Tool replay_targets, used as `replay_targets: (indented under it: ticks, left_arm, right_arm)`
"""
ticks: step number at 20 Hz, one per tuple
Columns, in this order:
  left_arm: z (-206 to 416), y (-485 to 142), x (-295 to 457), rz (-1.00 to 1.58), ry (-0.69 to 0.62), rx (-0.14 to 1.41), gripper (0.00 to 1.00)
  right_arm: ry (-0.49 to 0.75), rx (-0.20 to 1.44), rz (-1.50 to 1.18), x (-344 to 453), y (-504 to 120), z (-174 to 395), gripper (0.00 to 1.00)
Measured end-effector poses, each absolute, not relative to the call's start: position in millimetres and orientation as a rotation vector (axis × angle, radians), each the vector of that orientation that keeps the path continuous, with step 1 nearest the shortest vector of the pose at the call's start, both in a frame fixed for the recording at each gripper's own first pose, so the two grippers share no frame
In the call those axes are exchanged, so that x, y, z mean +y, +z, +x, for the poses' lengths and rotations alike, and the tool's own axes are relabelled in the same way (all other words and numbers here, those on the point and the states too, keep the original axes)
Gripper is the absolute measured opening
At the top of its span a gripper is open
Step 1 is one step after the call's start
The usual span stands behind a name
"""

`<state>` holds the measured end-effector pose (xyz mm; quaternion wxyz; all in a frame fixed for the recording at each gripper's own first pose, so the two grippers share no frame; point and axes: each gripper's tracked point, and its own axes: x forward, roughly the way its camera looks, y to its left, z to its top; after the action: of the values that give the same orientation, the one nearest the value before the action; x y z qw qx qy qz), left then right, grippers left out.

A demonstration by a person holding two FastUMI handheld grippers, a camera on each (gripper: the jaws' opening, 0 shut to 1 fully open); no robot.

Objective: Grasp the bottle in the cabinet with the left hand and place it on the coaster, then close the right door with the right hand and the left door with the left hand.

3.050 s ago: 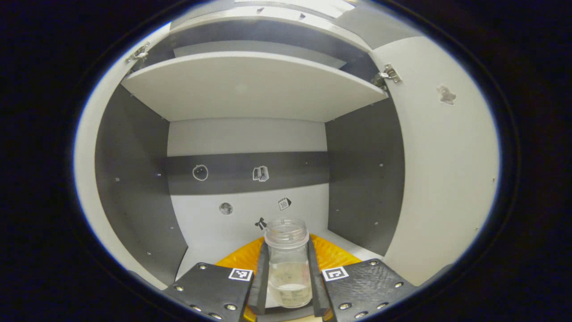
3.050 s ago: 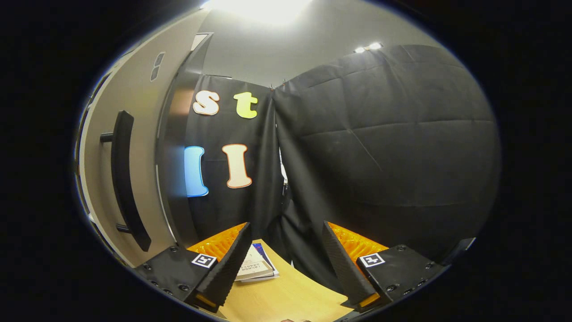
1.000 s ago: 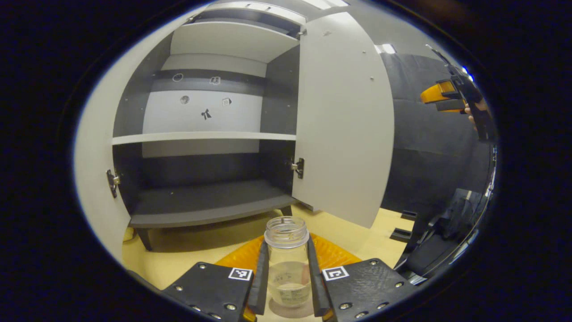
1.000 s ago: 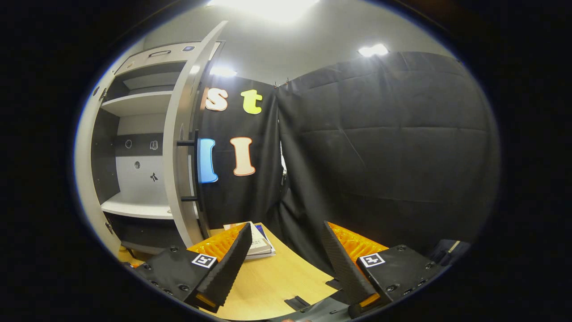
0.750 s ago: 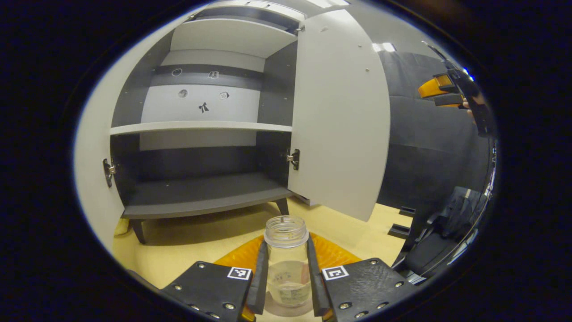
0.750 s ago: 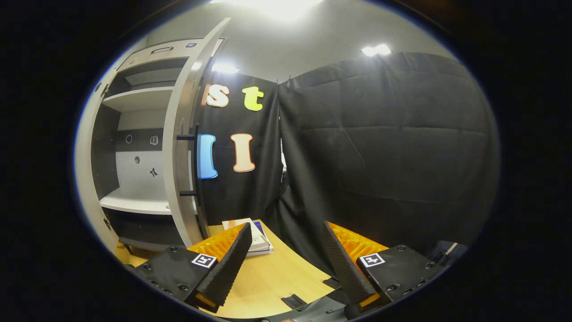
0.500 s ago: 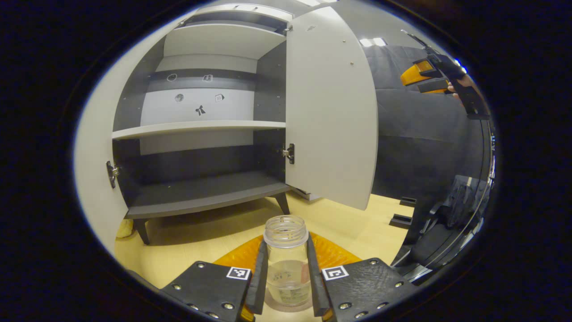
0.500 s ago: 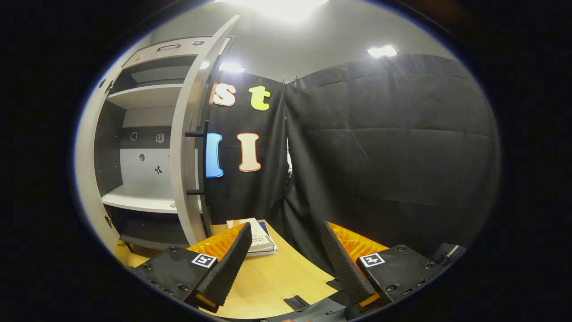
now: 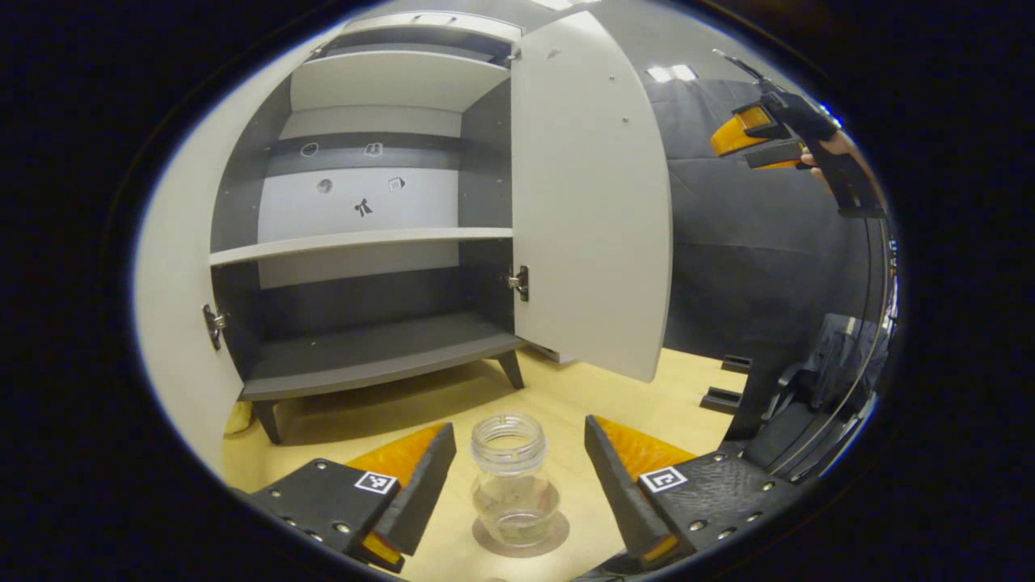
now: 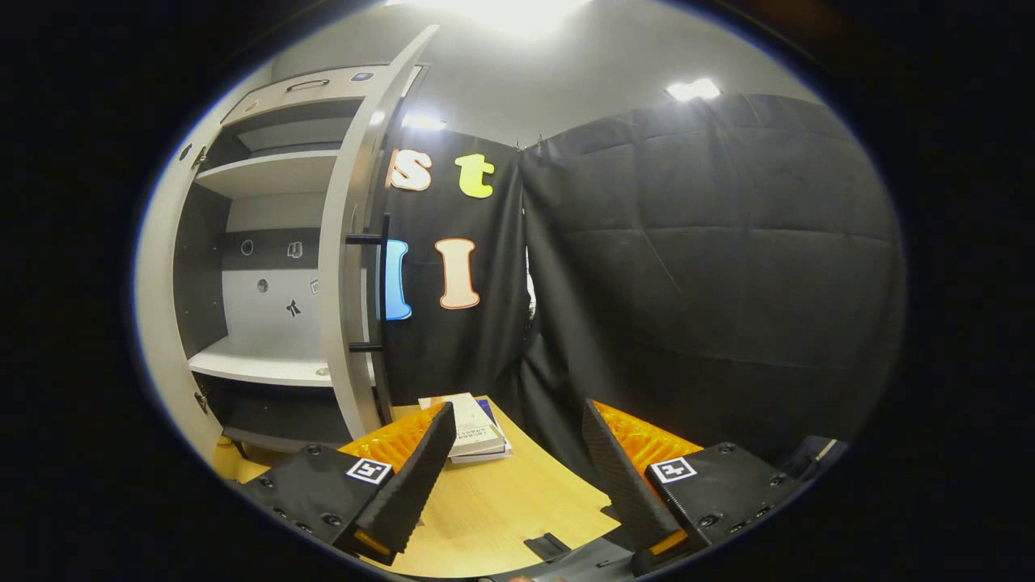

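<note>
A clear lidless bottle (image 9: 513,478) stands upright on a round grey coaster (image 9: 558,536) on the wooden table, in the left gripper view. My left gripper (image 9: 513,485) is open, its fingers apart on either side of the bottle without touching it. Behind stands the cabinet (image 9: 364,242) with both doors swung open; the right door (image 9: 594,202) faces me. In the right gripper view my right gripper (image 10: 511,469) is open and empty, held up in the air, with the right door's edge (image 10: 348,267) and dark handle (image 10: 380,283) to its left. The right gripper (image 9: 760,137) also shows far off, held by a hand.
Books (image 10: 473,436) lie on the table (image 10: 493,509) by the cabinet's right side. The left door (image 9: 174,323) stands open at the left edge. Black clips (image 9: 724,396) sit at the table's far right edge. Black cloth walls close the booth.
My left gripper carried the bottle out of the cabinet down onto the coaster, then opened and let it go. The right gripper stayed raised and open, turning slightly toward the cabinet.
</note>
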<state>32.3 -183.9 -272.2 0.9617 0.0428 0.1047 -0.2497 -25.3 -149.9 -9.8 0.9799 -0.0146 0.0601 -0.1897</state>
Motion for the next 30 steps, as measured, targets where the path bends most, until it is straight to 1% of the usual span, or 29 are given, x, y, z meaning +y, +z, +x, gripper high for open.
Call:
replay_targets:
  ticks: [2,3,5,6,9,11,12,13,14,15,16,17,18,19,21,23,24,25,26,27,28,29,30]
  left_arm:
    - [24.3,-246.1,-183.7,0.064,-0.499,0.171,0.94]
    - [19.4,-231.9,-179.4,0.048,-0.488,0.152,0.93]
    - [10.6,-203.1,-167.7,0.024,-0.446,0.129,0.94]
    - [7.2,-187.9,-160.3,0.014,-0.414,0.122,0.93]
    - [3.2,-140.3,-131.5,-0.009,-0.273,0.093,0.93]
    - [-1.9,-111.9,-116.3,-0.014,-0.179,0.073,0.92]
    - [-3.4,-99.4,-111.5,-0.021,-0.147,0.063,0.93]
    - [-4.6,-89.5,-108.9,-0.022,-0.122,0.059,0.93]
    - [-6.7,-80.2,-104.9,-0.009,-0.088,0.062,0.94]
    - [-8.0,-72.4,-98.4,0.011,-0.045,0.068,0.93]
    - [-8.9,-63.2,-92.9,0.026,-0.003,0.070,0.92]
    - [-9.6,-55.2,-92.6,0.027,0.019,0.072,0.93]
    - [-9.8,-49.0,-94.9,0.021,0.035,0.076,0.93]
    - [-8.3,-44.6,-93.1,0.012,0.055,0.080,0.93]
    - [-0.8,-34.8,-90.9,-0.014,0.112,0.095,0.92]
    - [5.6,-26.2,-89.8,-0.035,0.162,0.108,0.93]
    - [7.6,-20.8,-90.0,-0.041,0.183,0.108,0.93]
    - [7.6,-14.0,-89.6,-0.047,0.200,0.099,0.94]
    - [7.8,-5.8,-89.8,-0.052,0.210,0.091,0.94]
    - [6.8,-0.2,-89.3,-0.051,0.217,0.078,0.93]
    - [4.3,9.1,-87.0,-0.046,0.229,0.063,0.93]
    - [3.0,16.6,-83.9,-0.041,0.243,0.050,0.93]
    - [1.8,24.4,-80.5,-0.037,0.253,0.037,0.93]
  right_arm:
    - [-0.377,0.112,-0.032,-151.5,-4.8,-22.0,1.00]
    - [-0.373,0.107,-0.034,-152.4,-4.7,-19.7,0.96]
    - [-0.352,0.089,-0.035,-154.5,-4.3,-4.4,0.96]
    - [-0.336,0.084,-0.025,-156.8,-2.5,3.6,1.00]
    - [-0.269,0.057,0.019,-160.2,9.8,29.3,1.00]
    - [-0.239,0.031,-0.002,-166.9,17.6,40.8,1.00]
    - [-0.225,0.018,-0.017,-171.3,21.6,47.2,0.96]
    - [-0.208,0.016,-0.017,-174.1,23.2,54.3,1.00]
    - [-0.184,0.020,-0.003,-175.5,25.0,61.7,0.96]
    - [-0.158,0.020,0.008,-176.2,26.4,68.7,1.00]
    - [-0.139,0.011,0.008,-178.1,30.5,74.1,0.97]
    - [-0.124,-0.007,-0.004,-181.7,36.1,80.0,1.00]
    - [-0.112,-0.020,-0.018,-185.6,40.0,85.9,1.00]
    - [-0.092,-0.025,-0.030,-186.3,40.7,91.0,0.96]
    - [-0.047,-0.023,-0.040,-183.6,43.7,100.2,0.97]
    - [-0.006,-0.020,-0.065,-181.4,45.8,106.8,0.97]
    - [0.014,-0.019,-0.074,-178.4,47.4,109.9,1.00]
    - [0.033,-0.014,-0.073,-177.2,47.2,111.5,0.97]
    - [0.062,-0.004,-0.059,-174.1,47.5,113.4,1.00]
    - [0.097,0.002,-0.039,-167.9,47.2,117.2,0.97]
    - [0.134,0.008,-0.021,-161.3,48.0,120.0,1.00]
    - [0.158,0.018,-0.006,-157.1,47.3,121.5,1.00]
    - [0.181,0.029,0.012,-154.6,47.2,124.1,0.97]
